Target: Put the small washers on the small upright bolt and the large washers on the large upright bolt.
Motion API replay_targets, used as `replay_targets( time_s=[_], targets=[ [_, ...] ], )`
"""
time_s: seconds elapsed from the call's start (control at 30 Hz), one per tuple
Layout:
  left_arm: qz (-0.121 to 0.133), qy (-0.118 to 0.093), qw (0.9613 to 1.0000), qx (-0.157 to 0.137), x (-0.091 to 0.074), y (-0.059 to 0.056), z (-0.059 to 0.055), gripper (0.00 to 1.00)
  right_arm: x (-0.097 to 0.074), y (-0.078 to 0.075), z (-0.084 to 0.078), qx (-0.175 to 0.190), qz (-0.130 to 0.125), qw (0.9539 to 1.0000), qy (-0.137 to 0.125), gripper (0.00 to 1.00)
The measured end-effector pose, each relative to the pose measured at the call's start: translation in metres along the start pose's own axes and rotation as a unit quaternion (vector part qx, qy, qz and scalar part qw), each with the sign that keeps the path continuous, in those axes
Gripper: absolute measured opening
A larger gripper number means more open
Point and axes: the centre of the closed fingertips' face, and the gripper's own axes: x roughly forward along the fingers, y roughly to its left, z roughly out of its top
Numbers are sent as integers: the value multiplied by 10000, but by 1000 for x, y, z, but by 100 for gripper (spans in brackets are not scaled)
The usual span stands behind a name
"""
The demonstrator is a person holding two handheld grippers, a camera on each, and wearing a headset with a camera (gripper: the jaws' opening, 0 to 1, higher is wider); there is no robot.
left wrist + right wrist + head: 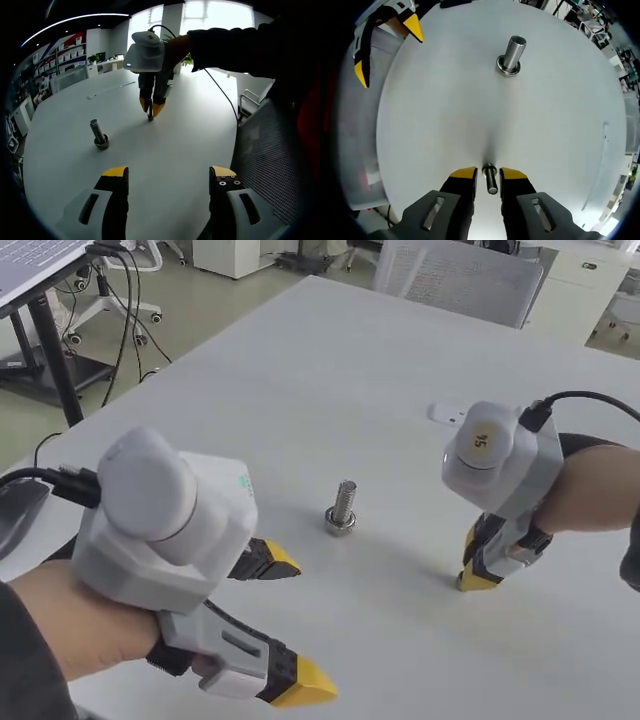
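Item, large bolt [342, 508]: threaded, grey metal, standing upright near the middle of your table [300, 370] on a wider ring at its base; whether that ring is the bolt's own head or a washer cannot be told. Bare tabletop lies on every side of it, and the table's edges are well away. Item, small bolt [490, 179]: a slim metal pin clamped between the narrowly set jaws of your right gripper [488, 174], pointing down with its lower end at the table surface, well apart from the large bolt and to its right in the head view. Item, right gripper [472, 565]: tilted tips-down, yellow tips just above the table. Item, left gripper [295, 625]: jaws spread wide with nothing between them, held above the near left part of the table, near the large bolt but not touching it. Item, white tag [445, 413]: flat on the table beyond your right gripper. Item, mesh chair [460, 280]: at the far table edge.
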Motion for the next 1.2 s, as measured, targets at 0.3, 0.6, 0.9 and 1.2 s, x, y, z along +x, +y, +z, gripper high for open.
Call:
replay_targets(
  time_s=[0.3,0.6,0.9,1.2],
  targets=[
    [-19,18,10000,15,1,-1,-1,65,-11,2,1,217,-126,9990,-383,33],
    [-3,-8,10000,10,0,-2,-1,65,-18,7,0,440,-365,9952,-795,53],
    [14,-27,10000,25,0,-6,-1,65,-26,14,-7,764,-644,9872,-1239,74],
    [31,-53,10000,12,-1,-8,0,66,-36,34,-15,1189,-841,9751,-1671,84]
  ],
)
